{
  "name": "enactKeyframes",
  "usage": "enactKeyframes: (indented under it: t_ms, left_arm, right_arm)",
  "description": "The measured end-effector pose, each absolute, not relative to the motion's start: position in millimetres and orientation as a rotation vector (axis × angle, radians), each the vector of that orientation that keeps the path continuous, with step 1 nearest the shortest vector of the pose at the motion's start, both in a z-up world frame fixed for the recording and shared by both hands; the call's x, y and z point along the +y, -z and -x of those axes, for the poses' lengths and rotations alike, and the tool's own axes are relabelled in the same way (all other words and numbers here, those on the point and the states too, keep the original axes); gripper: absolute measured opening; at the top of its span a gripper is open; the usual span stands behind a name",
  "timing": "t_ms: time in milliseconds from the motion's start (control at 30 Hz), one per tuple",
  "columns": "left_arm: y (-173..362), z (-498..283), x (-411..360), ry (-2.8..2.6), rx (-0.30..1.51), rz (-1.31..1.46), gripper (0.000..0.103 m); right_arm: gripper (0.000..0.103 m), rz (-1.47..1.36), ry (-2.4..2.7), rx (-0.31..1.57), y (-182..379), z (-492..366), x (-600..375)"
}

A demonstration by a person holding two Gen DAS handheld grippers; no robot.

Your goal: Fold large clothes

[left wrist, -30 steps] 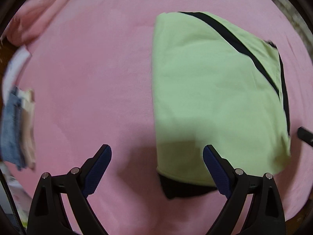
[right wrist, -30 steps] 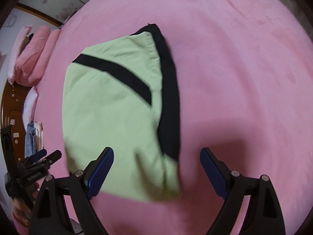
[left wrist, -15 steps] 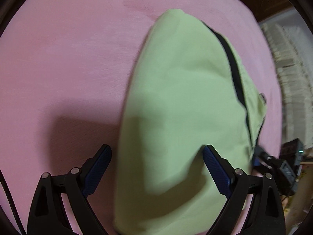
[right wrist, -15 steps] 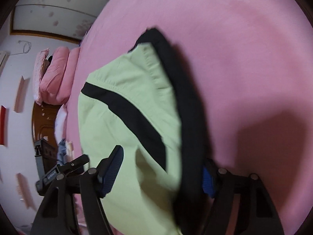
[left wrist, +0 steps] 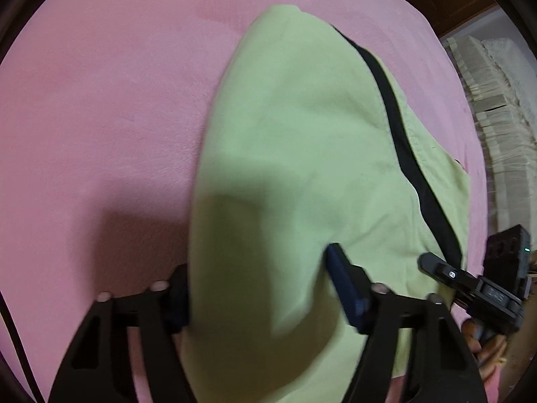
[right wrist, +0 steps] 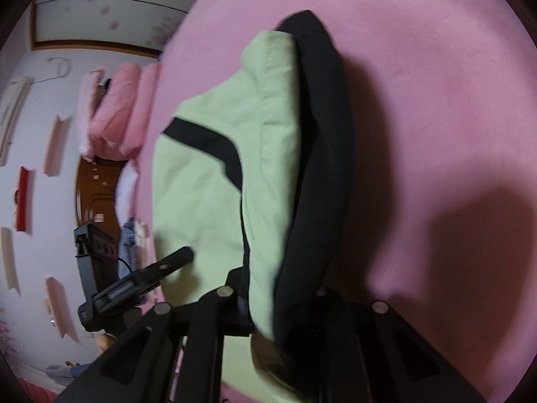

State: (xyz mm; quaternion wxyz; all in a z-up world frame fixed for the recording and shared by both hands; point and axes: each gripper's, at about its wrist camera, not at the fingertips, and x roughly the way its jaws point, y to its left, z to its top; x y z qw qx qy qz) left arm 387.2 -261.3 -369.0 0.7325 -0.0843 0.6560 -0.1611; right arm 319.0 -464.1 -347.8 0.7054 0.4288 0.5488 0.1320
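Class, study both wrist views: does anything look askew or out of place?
Nothing looks damaged or spilled. The folded light-green garment with black trim simply bunches unevenly on the pink blanket.

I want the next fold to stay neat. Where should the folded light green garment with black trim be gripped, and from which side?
Grip the folded light green garment with black trim at its two near corners, coming from the near edge. The left gripper straddles the plain green corner; the right gripper pinches the thick black-edged side. That edge lies closest, with all layers stacked together, so probably both layers lift evenly off the pink blanket.
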Motion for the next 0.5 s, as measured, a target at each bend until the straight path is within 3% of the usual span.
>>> enactKeyframes:
  t_ms: [67, 167, 500]
  left_arm:
    - [352, -371, -266, 0.289, 1.395, 0.145, 0.044]
    - [330, -346, -279, 0.230, 1.336, 0.040, 0.034]
    - [294, -272, -261, 0.244, 1.411, -0.013, 0.024]
  right_arm:
    - [0.011, -0.950, -0.308, 1.193, 335, -310, -454]
    - [0.010, -0.912, -0.317, 1.155, 312, -290, -442]
    - [0.010, -0.769, -0.300, 1.217, 267, -208, -402]
